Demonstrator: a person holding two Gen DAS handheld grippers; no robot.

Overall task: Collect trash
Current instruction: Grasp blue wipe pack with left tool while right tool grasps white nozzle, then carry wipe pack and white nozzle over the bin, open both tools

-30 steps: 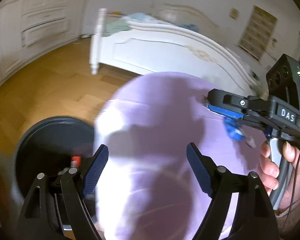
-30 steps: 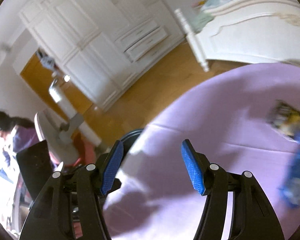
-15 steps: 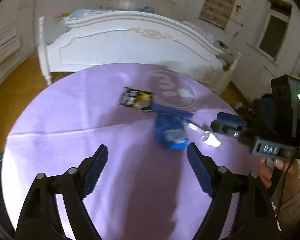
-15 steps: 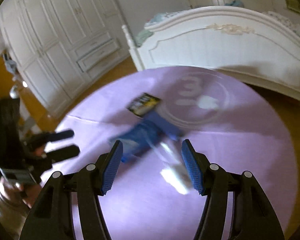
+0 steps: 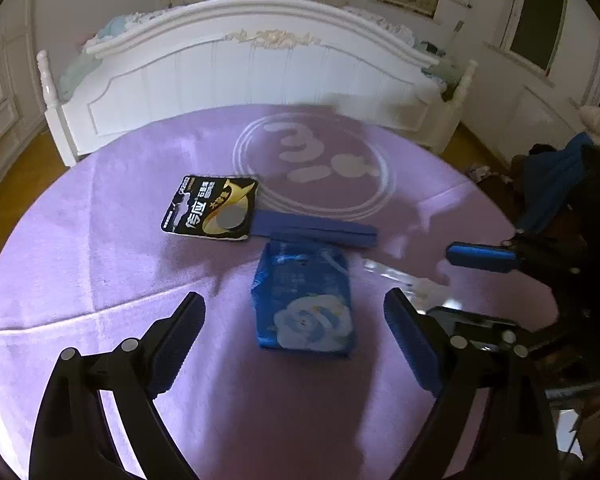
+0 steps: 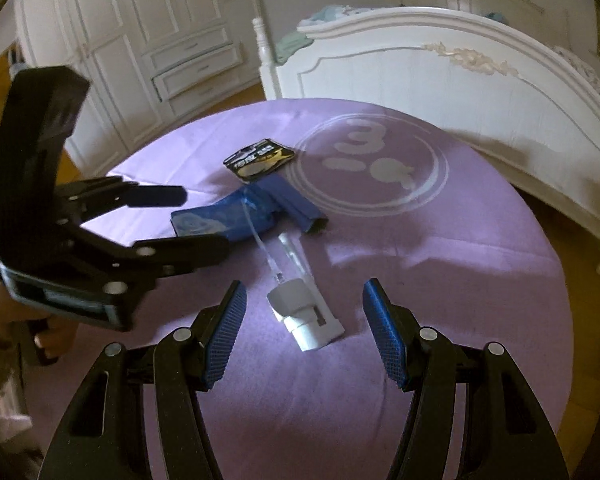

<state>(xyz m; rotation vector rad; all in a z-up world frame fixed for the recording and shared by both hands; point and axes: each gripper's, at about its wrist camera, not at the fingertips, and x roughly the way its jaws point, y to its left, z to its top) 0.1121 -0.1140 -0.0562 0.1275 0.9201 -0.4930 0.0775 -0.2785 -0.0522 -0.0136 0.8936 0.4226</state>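
Observation:
Trash lies on a round purple table (image 5: 100, 264): a blue tissue pack (image 5: 304, 304), a black battery card (image 5: 212, 210), a dark blue flat box (image 5: 320, 232) and a clear spray pump with a white head (image 6: 300, 312). My left gripper (image 5: 294, 344) is open and empty, low over the table, with the tissue pack just ahead between its fingers. My right gripper (image 6: 302, 332) is open and empty, with the spray pump's white head between its fingers. The left gripper also shows in the right wrist view (image 6: 180, 220), straddling the tissue pack (image 6: 220, 220).
A white bed footboard (image 5: 240, 72) stands just behind the table. White wardrobes with drawers (image 6: 188, 60) line the far left wall. Wooden floor (image 5: 24, 152) surrounds the table. Dark clutter (image 5: 560, 184) sits at the right.
Both grippers have swung from the table's left edge and a black bin to face the trash in the middle, and have closed in on it. Both stay open.

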